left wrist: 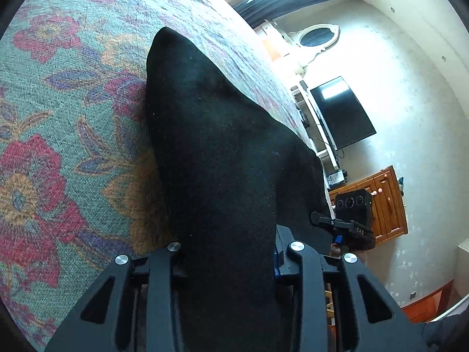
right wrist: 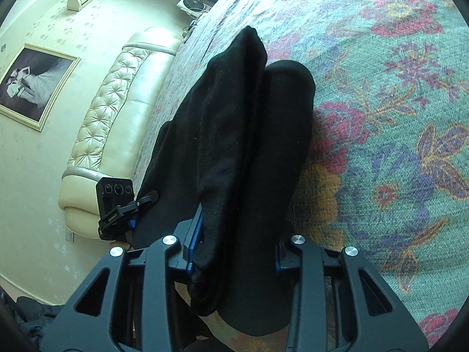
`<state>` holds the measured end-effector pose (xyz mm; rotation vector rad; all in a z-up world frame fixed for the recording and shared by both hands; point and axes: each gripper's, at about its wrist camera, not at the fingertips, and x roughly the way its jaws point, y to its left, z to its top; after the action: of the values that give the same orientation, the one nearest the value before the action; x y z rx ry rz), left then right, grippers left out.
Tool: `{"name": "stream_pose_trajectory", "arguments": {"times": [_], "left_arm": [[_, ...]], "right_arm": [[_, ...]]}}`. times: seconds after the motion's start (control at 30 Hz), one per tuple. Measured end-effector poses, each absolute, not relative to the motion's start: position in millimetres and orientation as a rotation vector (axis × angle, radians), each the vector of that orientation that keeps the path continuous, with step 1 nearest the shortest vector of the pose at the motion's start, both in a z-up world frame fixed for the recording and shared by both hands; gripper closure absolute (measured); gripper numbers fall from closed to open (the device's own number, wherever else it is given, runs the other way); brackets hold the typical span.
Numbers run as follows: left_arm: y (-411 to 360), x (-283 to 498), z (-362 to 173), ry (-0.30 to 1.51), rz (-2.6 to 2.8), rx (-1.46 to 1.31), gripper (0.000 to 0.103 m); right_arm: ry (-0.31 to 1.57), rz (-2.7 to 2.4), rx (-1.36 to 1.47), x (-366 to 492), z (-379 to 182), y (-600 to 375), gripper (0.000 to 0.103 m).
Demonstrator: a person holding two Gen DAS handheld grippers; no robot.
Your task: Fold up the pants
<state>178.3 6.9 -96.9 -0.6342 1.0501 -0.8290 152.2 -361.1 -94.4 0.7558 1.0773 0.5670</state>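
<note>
The black pants (left wrist: 222, 152) hang stretched between both grippers, lifted over the floral bedspread (left wrist: 58, 117). My left gripper (left wrist: 228, 252) is shut on the pants; the cloth fills the gap between its fingers and hides the fingertips. In the right wrist view the pants (right wrist: 249, 146) show as two doubled layers running away from me. My right gripper (right wrist: 237, 252) is shut on the pants, the cloth bunched between its blue-edged fingers. The other gripper's camera block shows in each view (left wrist: 353, 214) (right wrist: 115, 202).
The floral bedspread (right wrist: 395, 146) covers the bed under the pants. A cream tufted headboard (right wrist: 117, 117) and a framed picture (right wrist: 32, 85) are to the left. A wall TV (left wrist: 343, 114) and wooden cabinet (left wrist: 381, 205) stand beyond the bed edge.
</note>
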Motion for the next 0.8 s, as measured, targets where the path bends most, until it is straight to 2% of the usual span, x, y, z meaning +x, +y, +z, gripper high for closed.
{"name": "stream_pose_trajectory", "arguments": {"times": [0.2, 0.8], "left_arm": [[16.0, 183.9, -88.3, 1.013, -0.814, -0.612, 0.07], [57.3, 225.5, -97.3, 0.997, -0.703, -0.672, 0.07]], "right_arm": [[1.044, 0.561, 0.683, 156.9, -83.0, -344.9, 0.07], [1.014, 0.632, 0.719, 235.9, -96.4, -289.1, 0.07]]}}
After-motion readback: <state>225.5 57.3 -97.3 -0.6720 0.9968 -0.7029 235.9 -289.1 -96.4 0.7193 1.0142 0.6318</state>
